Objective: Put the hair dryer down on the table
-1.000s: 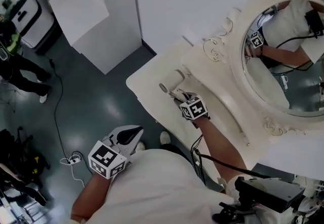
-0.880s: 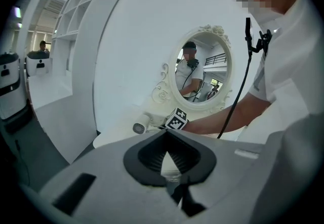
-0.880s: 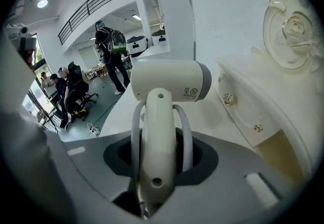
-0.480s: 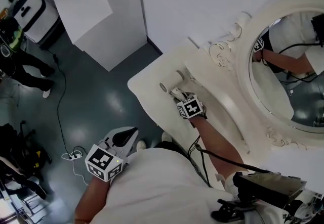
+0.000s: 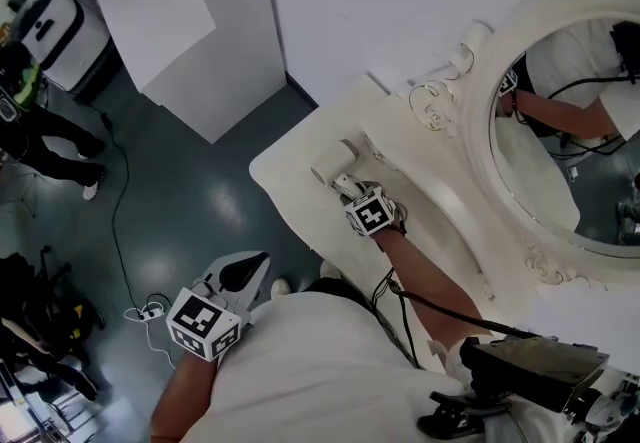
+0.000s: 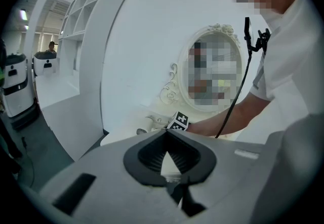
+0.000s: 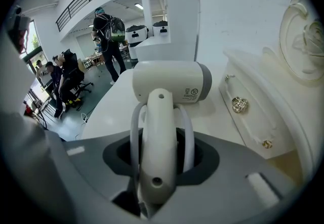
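Over the last second the right gripper (image 5: 352, 189) appeared to sink a little toward the cream-white dressing table with the curved edge (image 5: 285, 181), then stop there. Its jaws had just eased slightly wider, yet the handle stayed between them. In the right gripper view, the white plastic hair dryer with a grey band at one end of its barrel (image 7: 169, 82) stood with its handle running back into the right gripper (image 7: 159, 142), a loop of white cord on either side of the handle, and the pads looked to be loosely closed on both. In the head view the hair dryer (image 5: 330, 163) lay just left of frame centre, its barrel low over the table near the rounded corner, most likely resting on it. By that reading the put-down was nearly finished, and what remained was a full release and a clean pull-away without dragging the cord.

The right forearm reached from the lower middle of the head view up to frame centre, with the gripper tipped steeply down. The left gripper (image 5: 262, 263) hung in the lower left of that view, off the table and over the dark floor, beside the person's body. In its own view the left gripper (image 6: 166, 134) had its fingertips together on nothing. The oval mirror in an ornate cream frame (image 5: 545, 166) filled the right of the head view.
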A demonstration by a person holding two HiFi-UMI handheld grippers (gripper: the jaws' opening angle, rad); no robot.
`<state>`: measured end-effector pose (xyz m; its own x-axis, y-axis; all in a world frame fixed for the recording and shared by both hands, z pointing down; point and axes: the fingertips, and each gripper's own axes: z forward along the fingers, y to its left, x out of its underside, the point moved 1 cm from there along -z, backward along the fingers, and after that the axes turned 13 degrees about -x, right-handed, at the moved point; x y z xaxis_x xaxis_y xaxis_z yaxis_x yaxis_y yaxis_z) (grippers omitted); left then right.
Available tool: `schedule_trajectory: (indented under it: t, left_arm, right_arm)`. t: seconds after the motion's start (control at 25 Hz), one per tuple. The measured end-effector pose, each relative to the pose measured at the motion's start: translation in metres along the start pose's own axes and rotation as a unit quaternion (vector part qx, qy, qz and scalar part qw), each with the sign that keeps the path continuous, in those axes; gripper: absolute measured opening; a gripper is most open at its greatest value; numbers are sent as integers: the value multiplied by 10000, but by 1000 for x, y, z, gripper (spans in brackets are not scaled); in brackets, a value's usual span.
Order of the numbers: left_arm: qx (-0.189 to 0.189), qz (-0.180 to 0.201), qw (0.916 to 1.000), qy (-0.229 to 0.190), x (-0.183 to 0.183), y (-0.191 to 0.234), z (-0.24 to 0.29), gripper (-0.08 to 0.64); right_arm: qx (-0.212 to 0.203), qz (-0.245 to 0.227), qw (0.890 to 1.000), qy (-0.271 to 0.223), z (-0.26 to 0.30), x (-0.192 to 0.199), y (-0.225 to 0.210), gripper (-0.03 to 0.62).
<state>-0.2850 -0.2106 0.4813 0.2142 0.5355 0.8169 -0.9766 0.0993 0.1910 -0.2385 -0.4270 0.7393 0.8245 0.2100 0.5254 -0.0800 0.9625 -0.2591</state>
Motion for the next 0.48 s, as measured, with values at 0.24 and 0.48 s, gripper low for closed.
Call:
schedule_trajectory:
  t: [0.24,0.48]
  left_arm:
    - [72,40,10000,-31,1,4,-9,2]
    - [221,83,9997,-63,4,7,-17,2]
  right_arm:
    - [240,-24,9997,69,-4,-1,2,185]
    - [465,38,9988,172,-10,1,-2,267]
